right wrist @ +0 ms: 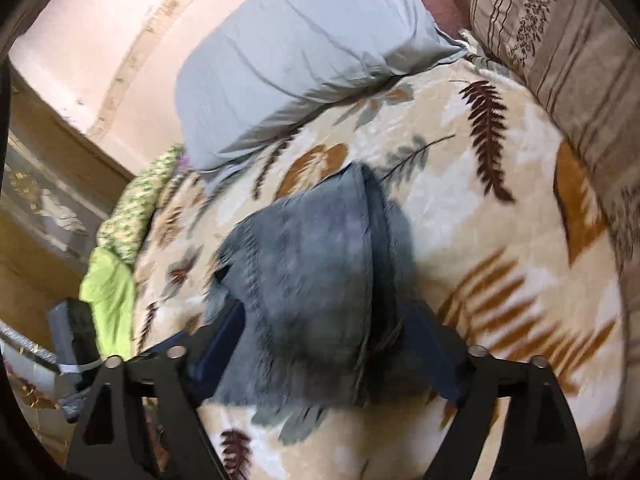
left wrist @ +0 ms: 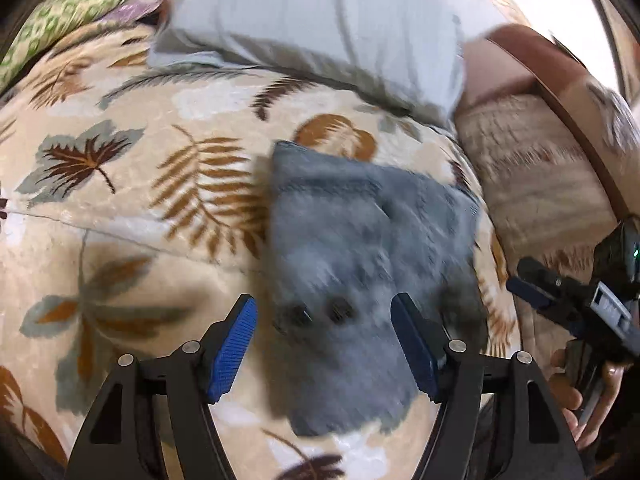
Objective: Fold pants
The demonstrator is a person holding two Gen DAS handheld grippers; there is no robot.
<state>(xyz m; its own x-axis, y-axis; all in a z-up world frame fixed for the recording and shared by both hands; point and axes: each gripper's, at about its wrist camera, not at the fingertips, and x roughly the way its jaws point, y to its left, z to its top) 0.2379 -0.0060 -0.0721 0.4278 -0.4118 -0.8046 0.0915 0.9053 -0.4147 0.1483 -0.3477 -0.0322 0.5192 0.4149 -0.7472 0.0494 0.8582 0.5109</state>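
The grey-blue pants (left wrist: 360, 280) lie folded into a compact block on the leaf-patterned blanket (left wrist: 120, 200). My left gripper (left wrist: 324, 344) is open, its blue pads either side of the near end of the pants, not touching them. In the right wrist view the pants (right wrist: 316, 288) lie between my right gripper's (right wrist: 320, 344) spread fingers, which are open around the fabric. The right gripper also shows at the right edge of the left wrist view (left wrist: 560, 300). Both views are blurred.
A pale blue pillow (left wrist: 320, 32) lies beyond the pants. A striped beige cushion (right wrist: 568, 60) lies at the right. Green cloth (right wrist: 108, 292) hangs at the bed's left edge, next to wooden furniture (right wrist: 40, 184).
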